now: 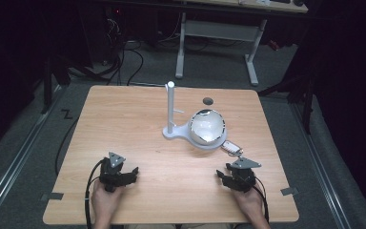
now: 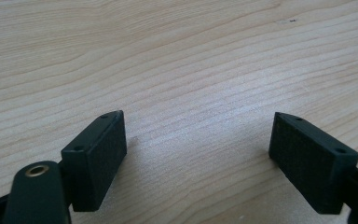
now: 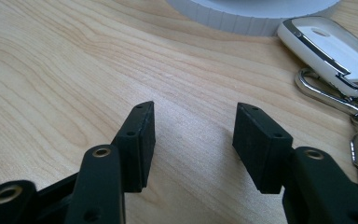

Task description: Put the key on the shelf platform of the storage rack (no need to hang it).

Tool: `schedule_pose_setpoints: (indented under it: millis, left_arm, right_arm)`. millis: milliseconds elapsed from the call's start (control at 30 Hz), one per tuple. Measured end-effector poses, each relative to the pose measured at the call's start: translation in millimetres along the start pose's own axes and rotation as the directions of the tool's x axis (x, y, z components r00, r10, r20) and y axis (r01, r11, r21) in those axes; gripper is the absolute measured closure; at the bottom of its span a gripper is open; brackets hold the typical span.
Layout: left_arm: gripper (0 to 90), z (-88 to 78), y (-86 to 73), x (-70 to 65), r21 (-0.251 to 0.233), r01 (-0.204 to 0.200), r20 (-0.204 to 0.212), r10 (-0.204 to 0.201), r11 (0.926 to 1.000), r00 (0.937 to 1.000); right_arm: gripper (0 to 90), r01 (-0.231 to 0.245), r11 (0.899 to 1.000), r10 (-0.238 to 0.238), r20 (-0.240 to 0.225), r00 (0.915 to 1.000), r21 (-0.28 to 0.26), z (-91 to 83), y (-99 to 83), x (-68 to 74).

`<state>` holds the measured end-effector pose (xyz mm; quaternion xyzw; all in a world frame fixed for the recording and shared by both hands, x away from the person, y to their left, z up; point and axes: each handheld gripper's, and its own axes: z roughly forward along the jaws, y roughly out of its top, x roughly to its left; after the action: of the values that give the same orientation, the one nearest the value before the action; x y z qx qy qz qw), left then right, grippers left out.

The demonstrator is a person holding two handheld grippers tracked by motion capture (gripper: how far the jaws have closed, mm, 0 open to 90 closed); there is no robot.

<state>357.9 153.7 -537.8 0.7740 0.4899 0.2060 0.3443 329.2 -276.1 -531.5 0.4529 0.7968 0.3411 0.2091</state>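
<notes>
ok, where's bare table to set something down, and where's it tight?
Free: the left half of the table, from the stand to the left edge, and the strip between the left tongs and right tongs. Crowded: right of centre, where the bowl sits on the stand's base and the key fob lies just ahead of the right tongs.

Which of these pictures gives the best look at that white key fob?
The right gripper view: the key fob lies close up, with its ring and keys. The high view shows it as a small speck beside the white stand.
</notes>
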Motion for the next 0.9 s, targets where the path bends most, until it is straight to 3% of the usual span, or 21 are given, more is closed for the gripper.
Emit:
schedule_pose_setpoints:
  millis: [900]
  left_arm:
    - [19.3, 0.1, 0.0, -0.1, -0.001, 0.001, -0.001, -0.001, 1.0, 1.0]
  right_arm:
    - [42.7, 0.01, 1.0, -0.01, -0.011, 0.9999, 0.004, 0.5, 0.3, 1.1]
